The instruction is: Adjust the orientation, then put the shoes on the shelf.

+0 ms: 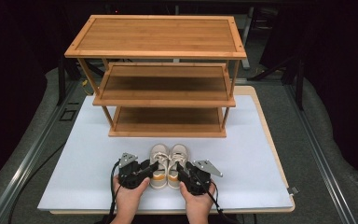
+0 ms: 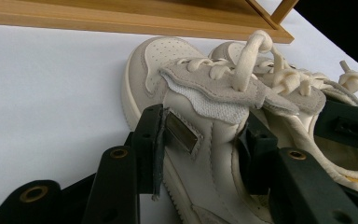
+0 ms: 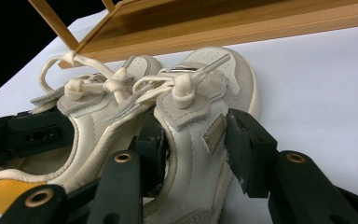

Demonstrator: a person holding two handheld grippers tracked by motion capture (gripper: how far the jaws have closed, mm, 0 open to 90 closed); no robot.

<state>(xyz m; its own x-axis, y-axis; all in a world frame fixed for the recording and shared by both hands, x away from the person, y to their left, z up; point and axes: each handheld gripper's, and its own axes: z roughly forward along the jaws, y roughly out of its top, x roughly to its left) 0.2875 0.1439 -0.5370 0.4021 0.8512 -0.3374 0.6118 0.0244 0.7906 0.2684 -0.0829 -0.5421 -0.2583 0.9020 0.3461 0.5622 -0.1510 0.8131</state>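
Two small cream shoes with knotted laces stand side by side, toes toward the rack, near the front of the white mat. My left gripper (image 1: 153, 167) (image 2: 205, 140) straddles the left shoe (image 1: 158, 161) (image 2: 186, 93) at mid-length, its pads against the shoe's two sides. In the same way my right gripper (image 1: 182, 168) (image 3: 193, 140) clasps the right shoe (image 1: 178, 161) (image 3: 200, 107). Both shoes rest on the mat. A hand holds each gripper from the table's front edge. The inner jaws sit in the narrow gap between the shoes.
A three-tier bamboo rack (image 1: 168, 35) stands behind the shoes, with bare shelves and its lowest shelf (image 1: 168, 116) just beyond the toes. The white mat (image 1: 74, 177) extends left and right of the hands. Dark floor surrounds the table.
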